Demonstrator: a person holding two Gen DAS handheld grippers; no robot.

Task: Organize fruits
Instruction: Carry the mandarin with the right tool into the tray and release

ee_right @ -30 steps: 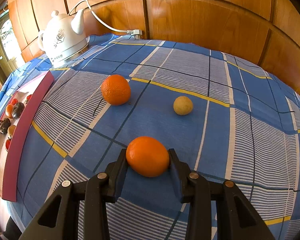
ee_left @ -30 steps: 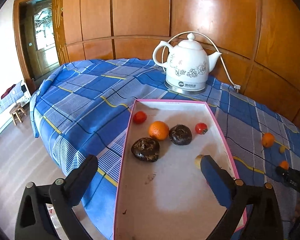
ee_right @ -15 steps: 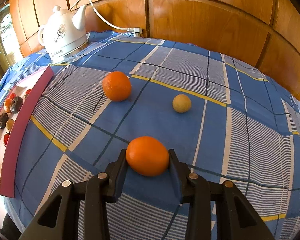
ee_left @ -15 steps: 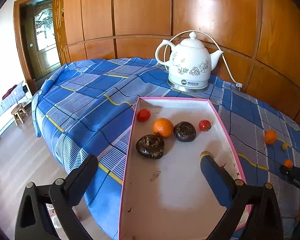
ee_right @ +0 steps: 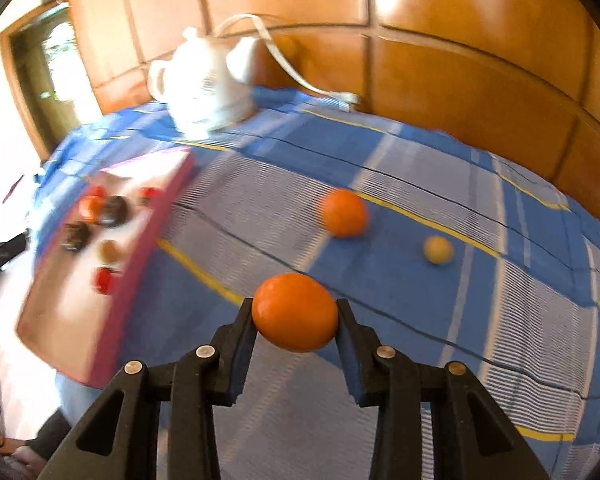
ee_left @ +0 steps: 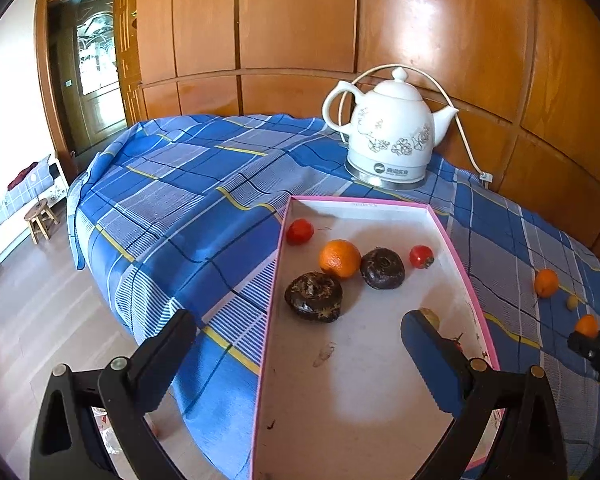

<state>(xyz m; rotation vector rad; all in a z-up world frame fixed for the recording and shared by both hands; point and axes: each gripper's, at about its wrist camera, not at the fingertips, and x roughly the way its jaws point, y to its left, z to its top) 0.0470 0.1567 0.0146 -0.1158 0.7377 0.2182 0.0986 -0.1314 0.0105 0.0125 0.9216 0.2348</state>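
My right gripper (ee_right: 296, 314) is shut on an orange (ee_right: 295, 312), held above the blue checked cloth. A second orange (ee_right: 344, 213) and a small pale round fruit (ee_right: 438, 250) lie on the cloth beyond it. The pink-rimmed white tray (ee_left: 466, 276) holds an orange (ee_left: 339, 258), two dark wrinkled fruits (ee_left: 314, 291), small red fruits (ee_left: 300, 231) and a pale fruit (ee_left: 430, 315) partly hidden by a finger. My left gripper (ee_left: 296, 340) stands open over the tray's near left edge, with nothing between its fingers. The right gripper (ee_left: 588, 342) with its orange shows at the far right of the left wrist view.
A white ceramic kettle (ee_left: 390, 144) with a cord stands behind the tray, against the wooden panelled wall. The cloth hangs over the table's left edge toward the floor, where a small stool (ee_left: 40, 218) stands. A doorway (ee_left: 96, 64) is at far left.
My right gripper has lifted the orange off the cloth and swung left, so the tray and kettle now sit nearer the middle of its blurred view. The left gripper has barely moved.
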